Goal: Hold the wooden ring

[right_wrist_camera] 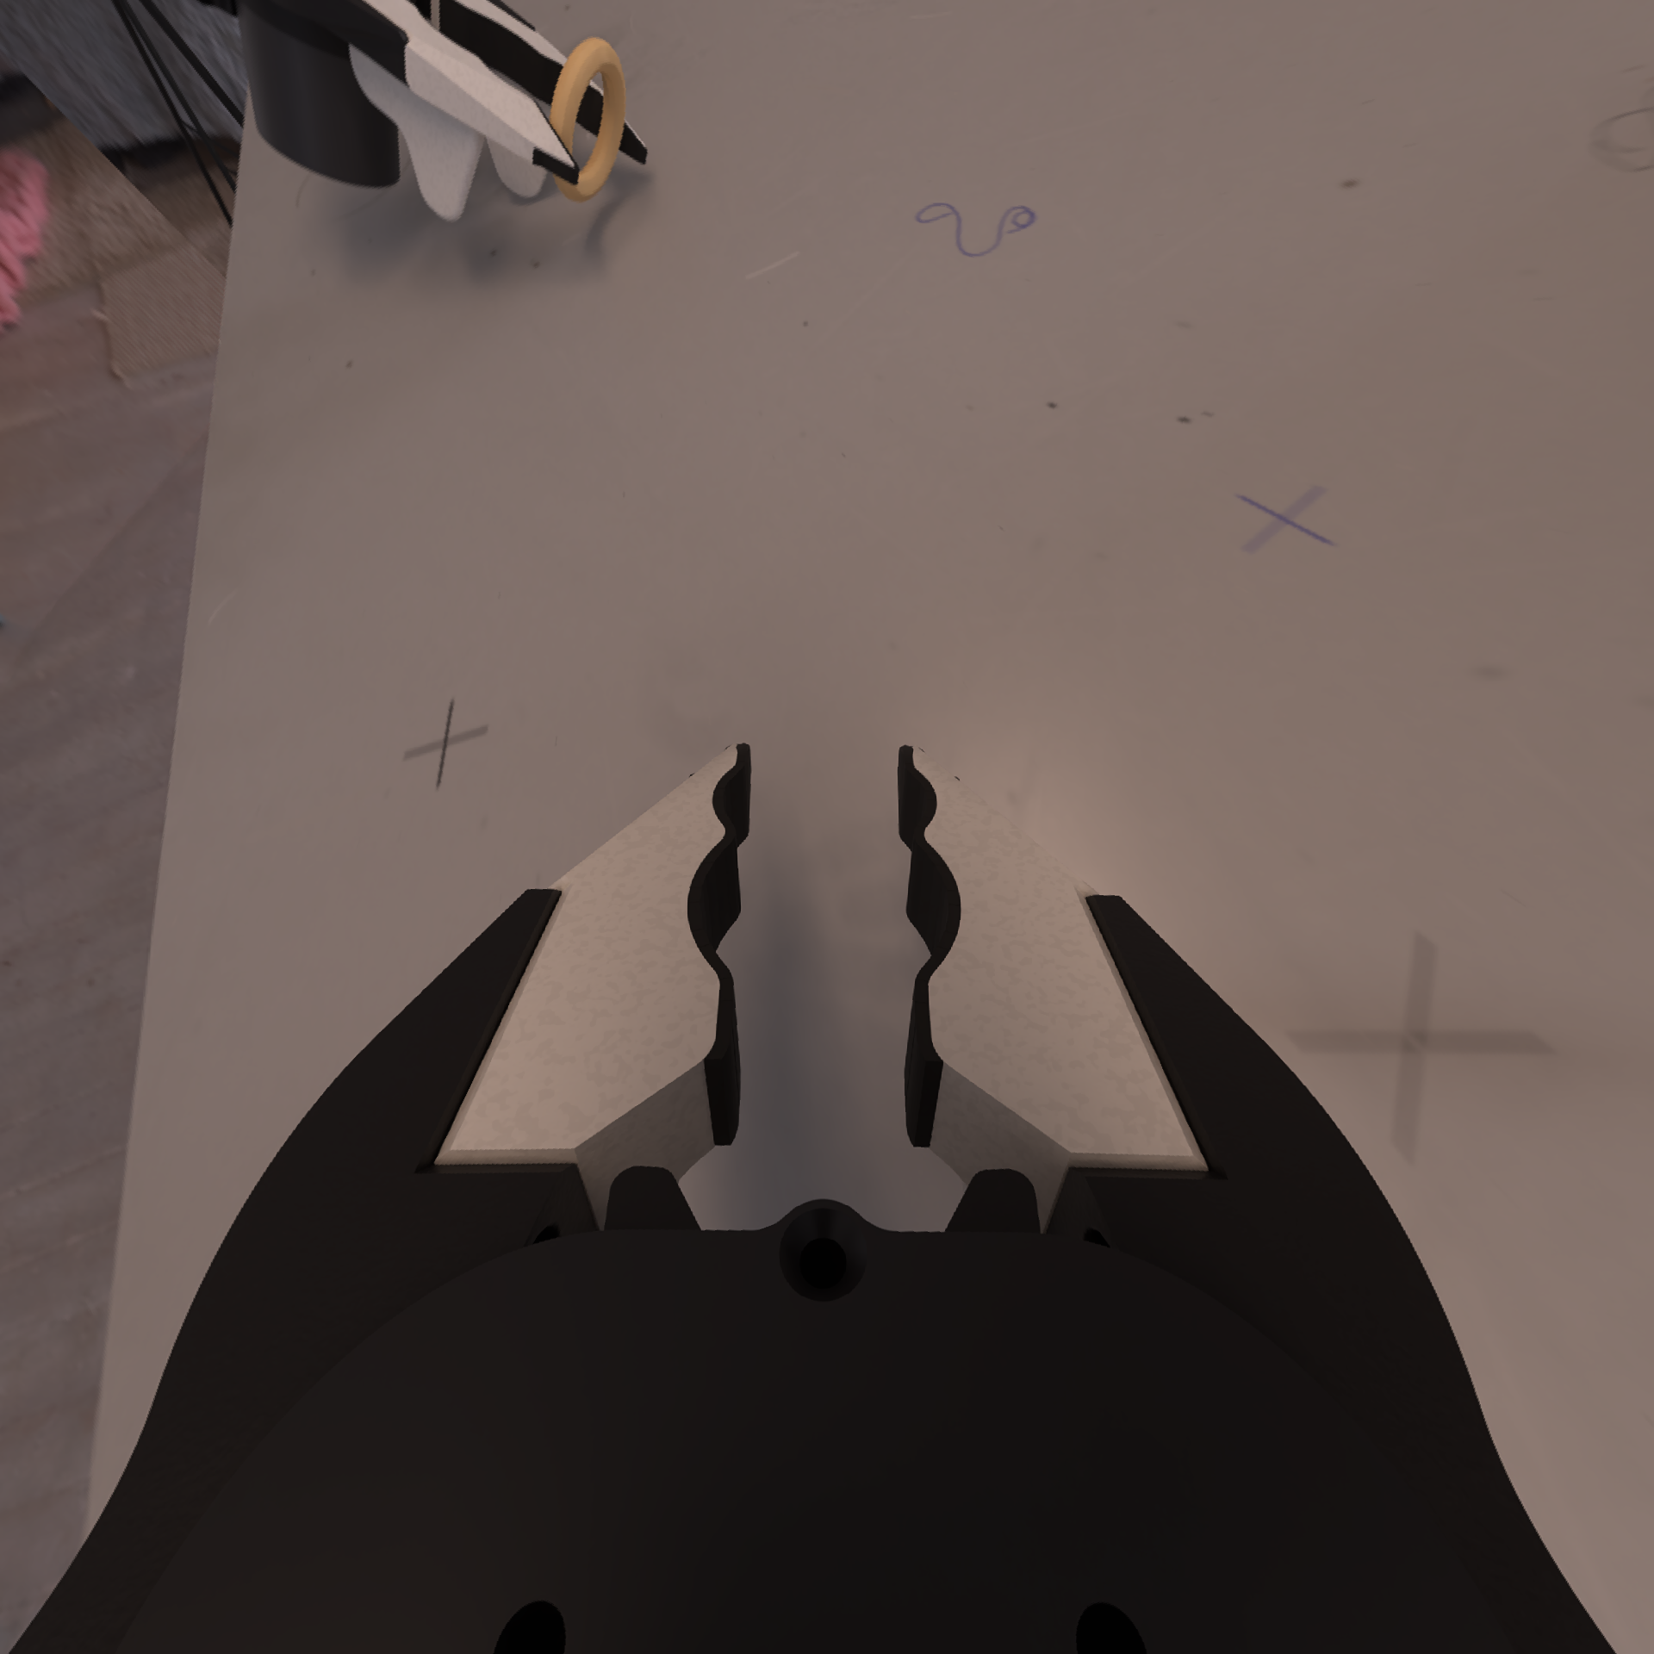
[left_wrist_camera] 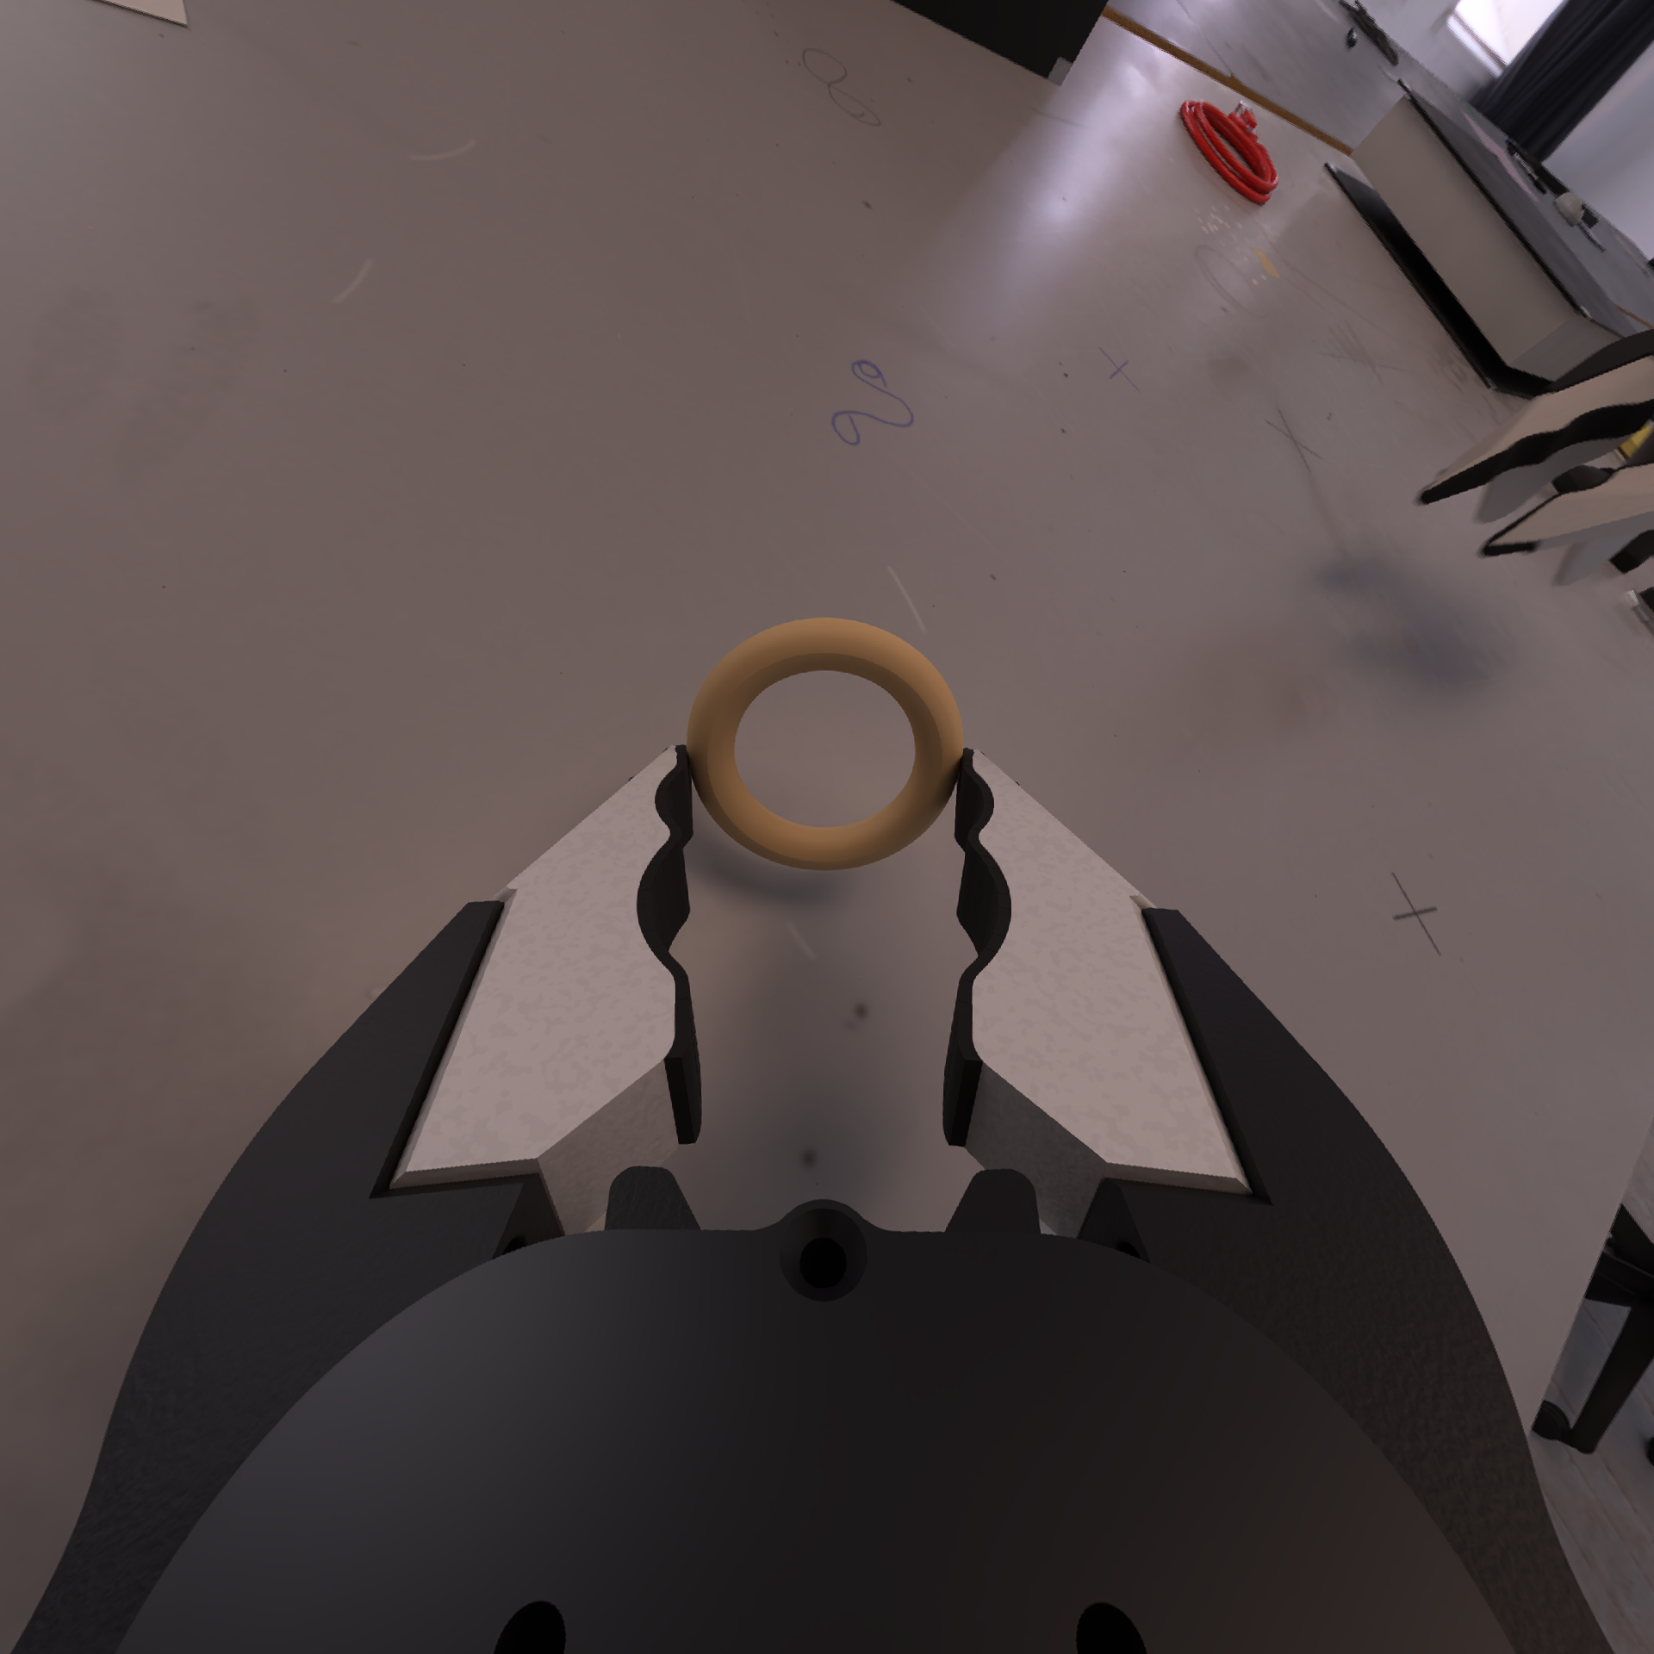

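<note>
Closest to the camera, the left gripper has its fingers pressed on both outer sides of the wooden ring, at the very tips. In the right wrist view the wooden ring stands upright in that grip, lifted clear of the worktop, with a shadow under it. The right gripper hovers well apart over the worktop, its fingers narrowly parted around nothing. To hold well, I think the squeeze must stay constant and the motion slow, because a round ring caught only at the tips can slip out forward.
</note>
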Action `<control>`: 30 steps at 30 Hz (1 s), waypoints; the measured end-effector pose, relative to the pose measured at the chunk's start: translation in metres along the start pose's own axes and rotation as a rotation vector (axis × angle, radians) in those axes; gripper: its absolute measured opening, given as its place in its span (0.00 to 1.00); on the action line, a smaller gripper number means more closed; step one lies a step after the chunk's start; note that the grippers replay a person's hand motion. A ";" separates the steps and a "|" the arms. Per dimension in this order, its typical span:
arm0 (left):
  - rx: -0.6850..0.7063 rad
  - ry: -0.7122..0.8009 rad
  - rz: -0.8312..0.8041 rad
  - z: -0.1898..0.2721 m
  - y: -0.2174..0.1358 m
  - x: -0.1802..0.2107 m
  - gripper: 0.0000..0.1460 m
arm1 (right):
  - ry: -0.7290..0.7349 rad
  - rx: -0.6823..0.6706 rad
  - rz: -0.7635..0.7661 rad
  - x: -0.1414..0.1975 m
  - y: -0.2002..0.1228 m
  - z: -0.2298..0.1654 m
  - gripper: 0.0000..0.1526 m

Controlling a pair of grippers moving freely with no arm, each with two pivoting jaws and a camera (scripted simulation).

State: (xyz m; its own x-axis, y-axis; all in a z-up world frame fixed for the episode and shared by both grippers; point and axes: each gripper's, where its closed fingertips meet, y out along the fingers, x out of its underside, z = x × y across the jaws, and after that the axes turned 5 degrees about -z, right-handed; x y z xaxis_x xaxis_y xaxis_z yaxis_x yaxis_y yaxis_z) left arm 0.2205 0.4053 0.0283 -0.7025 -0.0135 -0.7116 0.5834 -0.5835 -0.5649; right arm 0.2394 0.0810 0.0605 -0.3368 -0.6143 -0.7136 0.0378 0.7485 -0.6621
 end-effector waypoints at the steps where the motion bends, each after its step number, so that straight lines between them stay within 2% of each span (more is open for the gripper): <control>1: 0.000 0.000 0.003 0.000 0.000 0.000 0.41 | -0.012 0.016 -0.011 0.004 -0.020 0.002 0.21; 5: 0.004 -0.007 0.002 0.000 0.000 0.000 0.41 | -0.040 0.149 -0.112 0.035 -0.133 0.032 0.20; 8: 0.020 -0.014 -0.008 0.000 0.001 0.000 0.41 | -0.035 0.267 -0.262 0.075 -0.224 0.066 0.18; 11: 0.031 -0.019 -0.017 0.000 0.002 0.001 0.41 | -0.016 0.270 -0.494 0.132 -0.275 0.089 0.16; 13: 0.029 -0.022 -0.025 -0.002 0.003 0.001 0.41 | -0.009 0.201 -0.634 0.165 -0.284 0.097 0.15; 16: 0.014 -0.024 -0.033 -0.003 0.004 0.001 0.41 | -0.020 0.096 -0.751 0.194 -0.280 0.105 0.14; 22: -0.030 -0.028 -0.025 -0.007 0.004 0.001 0.41 | -0.064 -0.088 -0.825 0.223 -0.270 0.109 0.10; 30: -0.040 -0.047 -0.018 -0.009 0.004 -0.001 0.41 | -0.058 -0.094 -0.907 0.246 -0.256 0.118 0.11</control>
State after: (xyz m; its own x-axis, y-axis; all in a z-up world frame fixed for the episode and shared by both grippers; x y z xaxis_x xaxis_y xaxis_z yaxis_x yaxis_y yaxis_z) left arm 0.2269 0.4108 0.0230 -0.7311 -0.0421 -0.6810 0.5856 -0.5509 -0.5947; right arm 0.2576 -0.2910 0.0281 -0.1519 -0.9866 0.0589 -0.2957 -0.0115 -0.9552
